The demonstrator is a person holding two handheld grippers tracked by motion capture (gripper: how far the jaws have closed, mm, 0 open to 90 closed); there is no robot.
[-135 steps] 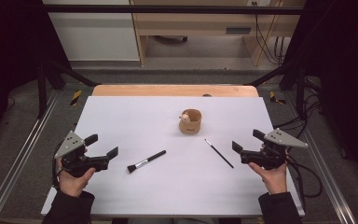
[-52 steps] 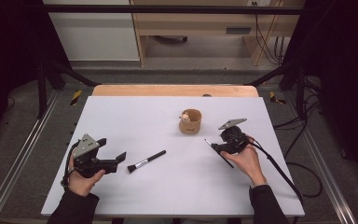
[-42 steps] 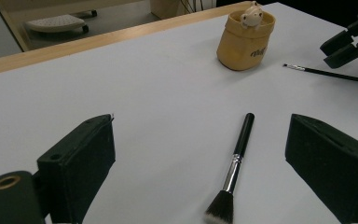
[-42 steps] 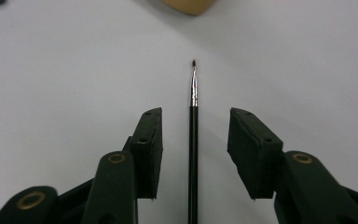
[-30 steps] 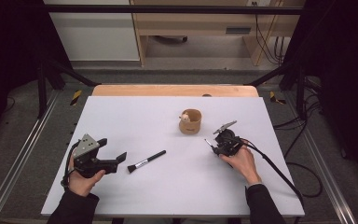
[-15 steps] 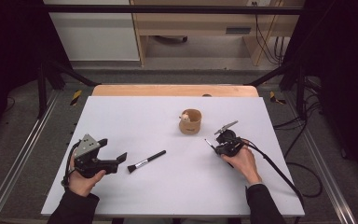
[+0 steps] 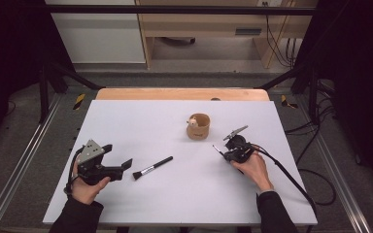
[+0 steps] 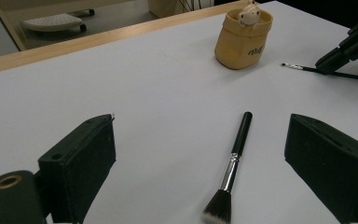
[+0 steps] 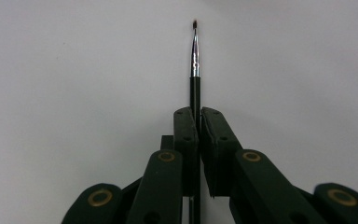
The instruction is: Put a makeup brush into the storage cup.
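Note:
A thick black-handled brush (image 7: 153, 168) with dark bristles lies on the white table sheet (image 7: 141, 121), left of centre. My left gripper (image 7: 122, 167) stands open just left of its bristle end; in the left gripper view the brush (image 8: 233, 163) lies between the spread jaws of my left gripper (image 8: 200, 140), untouched. A tan cup (image 7: 198, 127) holding a small figure stands behind the middle. My right gripper (image 9: 198, 114) is shut on a thin black brush (image 9: 195, 60), whose fine tip points ahead. In the high view, my right gripper (image 7: 227, 154) holds it low over the sheet, right of the cup.
A wooden strip (image 7: 182, 93) runs along the table's far edge. Metal frame rails (image 7: 24, 160) flank both sides. A cable (image 7: 291, 177) trails from the right gripper across the sheet's right part. The tan cup (image 8: 242, 39) and the right gripper (image 8: 354, 44) appear far off in the left gripper view.
My right gripper came in from the right edge to the thin brush and shut on it. My left gripper shifted slightly right toward the thick brush. Both have been still for the last half second.

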